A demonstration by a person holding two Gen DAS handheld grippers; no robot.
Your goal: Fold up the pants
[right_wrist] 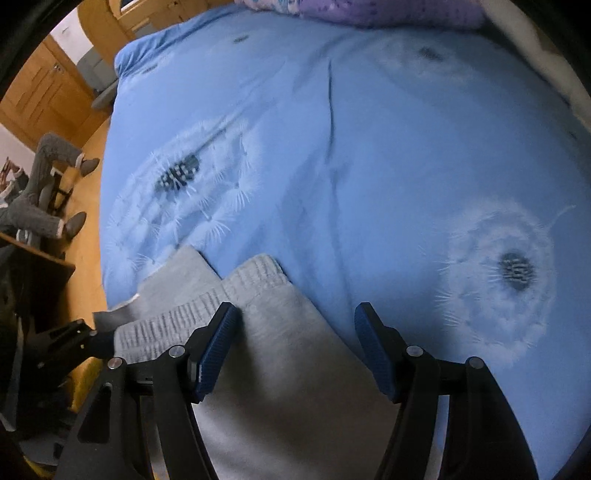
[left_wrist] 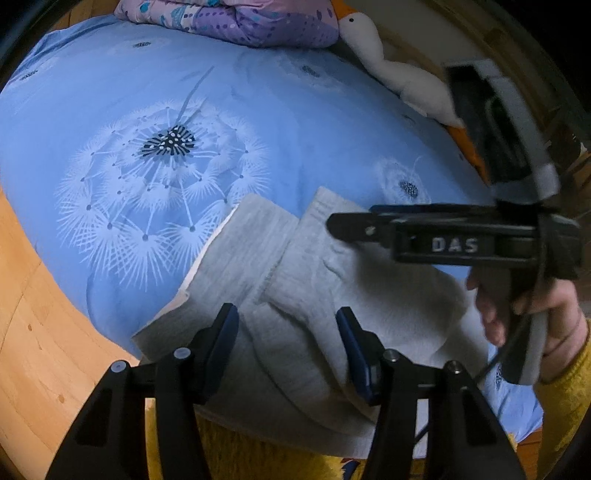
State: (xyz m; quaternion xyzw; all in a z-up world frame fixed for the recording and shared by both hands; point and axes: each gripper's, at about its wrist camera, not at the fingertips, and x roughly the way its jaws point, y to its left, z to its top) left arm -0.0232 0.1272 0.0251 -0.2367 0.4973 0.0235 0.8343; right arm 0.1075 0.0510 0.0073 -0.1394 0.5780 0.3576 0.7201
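Observation:
Light grey sweatpants (left_wrist: 295,295) lie folded in a compact bundle at the near edge of the blue bed; they also show in the right wrist view (right_wrist: 280,350), with ribbed cuffs or waistband at the far end. My left gripper (left_wrist: 288,332) is open, jaws wide apart, just above the bundle and holding nothing. My right gripper (right_wrist: 295,332) is open and empty, above the bundle's right edge. In the left wrist view the right gripper's body (left_wrist: 461,240) hovers over the pants from the right, held by a hand in a yellow sleeve.
A blue duvet with dandelion prints (left_wrist: 166,166) covers the bed. A purple folded quilt (left_wrist: 240,22) and a white goose plush (left_wrist: 399,74) lie at the far side. Wooden floor (left_wrist: 22,314) is to the left. A seated person's legs (right_wrist: 48,184) show at far left.

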